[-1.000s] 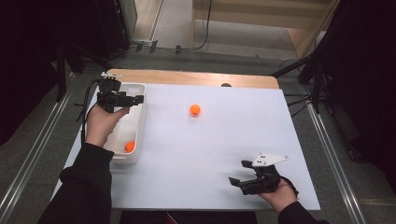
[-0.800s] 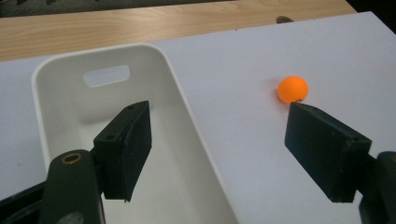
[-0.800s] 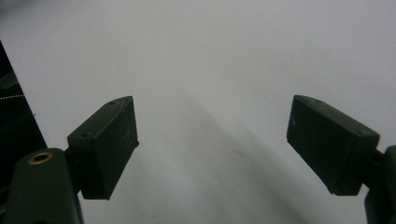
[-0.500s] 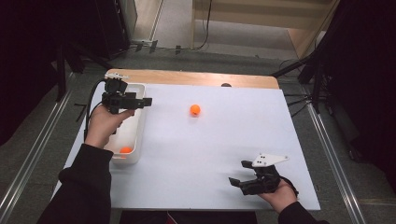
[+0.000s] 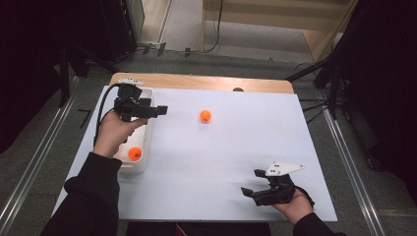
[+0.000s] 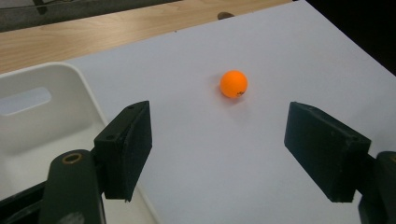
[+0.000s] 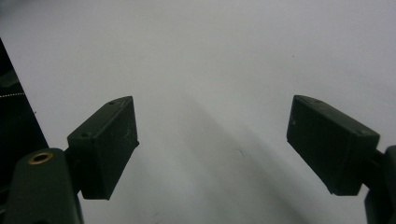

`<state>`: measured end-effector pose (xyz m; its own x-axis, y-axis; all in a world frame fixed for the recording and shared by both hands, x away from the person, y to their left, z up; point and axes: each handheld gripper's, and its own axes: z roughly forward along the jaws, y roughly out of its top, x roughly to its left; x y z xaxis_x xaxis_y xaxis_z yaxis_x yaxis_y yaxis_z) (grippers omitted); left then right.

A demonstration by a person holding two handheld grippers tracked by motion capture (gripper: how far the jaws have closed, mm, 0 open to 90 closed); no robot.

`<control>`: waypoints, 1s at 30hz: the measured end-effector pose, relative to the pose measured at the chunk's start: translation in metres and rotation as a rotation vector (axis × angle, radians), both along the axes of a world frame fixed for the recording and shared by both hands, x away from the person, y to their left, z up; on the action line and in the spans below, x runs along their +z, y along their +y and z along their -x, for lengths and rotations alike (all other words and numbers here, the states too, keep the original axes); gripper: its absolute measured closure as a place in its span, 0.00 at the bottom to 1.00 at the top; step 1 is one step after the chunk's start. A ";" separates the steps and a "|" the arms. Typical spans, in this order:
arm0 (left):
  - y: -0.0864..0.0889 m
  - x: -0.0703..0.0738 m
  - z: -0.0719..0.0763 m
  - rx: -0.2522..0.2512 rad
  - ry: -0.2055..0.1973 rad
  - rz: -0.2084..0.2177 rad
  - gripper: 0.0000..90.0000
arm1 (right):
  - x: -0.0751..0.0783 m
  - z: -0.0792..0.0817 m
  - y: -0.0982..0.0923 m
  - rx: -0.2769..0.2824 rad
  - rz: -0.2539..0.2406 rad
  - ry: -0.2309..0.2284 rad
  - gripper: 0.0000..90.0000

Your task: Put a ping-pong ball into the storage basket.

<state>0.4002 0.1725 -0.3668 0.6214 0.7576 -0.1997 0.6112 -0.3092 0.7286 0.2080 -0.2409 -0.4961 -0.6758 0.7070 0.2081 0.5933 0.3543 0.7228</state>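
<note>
Orange ball (image 6: 233, 83) is seen ahead of left claw (image 6: 219, 154), well apart, on counter (image 5: 231, 147). Jaws are held wide, w/ nothing between. Right claw (image 7: 215, 149) is also held wide, empty.

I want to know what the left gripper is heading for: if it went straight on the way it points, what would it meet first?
Probably the orange ball on the white table: it lies ahead between the left gripper's open jaws.

Bare table (image 5: 236, 147) lies open to the ball (image 5: 205, 116) — only the tray (image 5: 147, 129) wall crowds the left.
</note>
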 end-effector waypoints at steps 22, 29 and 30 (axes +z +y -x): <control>-0.035 -0.012 0.007 -0.089 -0.004 -0.012 0.26 | 0.000 0.001 0.001 0.006 0.007 0.002 0.17; -0.046 -0.017 0.009 -0.095 -0.004 -0.001 0.26 | 0.000 0.001 0.001 0.010 0.007 0.003 0.17; -0.047 -0.017 0.009 -0.094 -0.007 -0.006 0.26 | 0.000 0.001 0.001 0.008 0.008 0.002 0.17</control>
